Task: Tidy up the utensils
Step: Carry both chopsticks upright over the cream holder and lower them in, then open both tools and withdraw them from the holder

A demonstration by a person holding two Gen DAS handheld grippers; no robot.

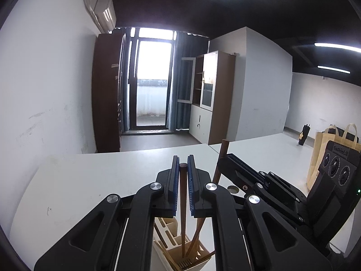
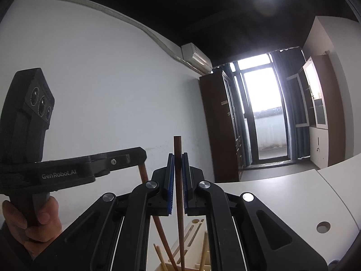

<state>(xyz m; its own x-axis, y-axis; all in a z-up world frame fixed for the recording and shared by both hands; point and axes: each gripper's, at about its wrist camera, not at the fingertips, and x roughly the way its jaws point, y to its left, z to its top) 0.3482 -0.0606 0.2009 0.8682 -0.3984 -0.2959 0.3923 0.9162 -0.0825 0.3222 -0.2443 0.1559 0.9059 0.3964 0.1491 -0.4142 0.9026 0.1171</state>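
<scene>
Left claw (image 1: 183, 164), centre frame, clamped on a dark chopstick (image 1: 182, 203), tip down into the wooden holder (image 1: 180, 248) at bottom centre. Right claw (image 2: 178, 158) gripping another chopstick (image 2: 179, 192) upright above that holder on the counter (image 1: 90, 180), probably for slotting.

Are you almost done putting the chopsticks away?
Partly. Some pale sticks already stand in the holder. In hand: the left gripper and right gripper each pinch one dark chopstick, whose lower ends reach into the holder. Left: letting go. Whether more utensils wait elsewhere cannot be seen.
</scene>
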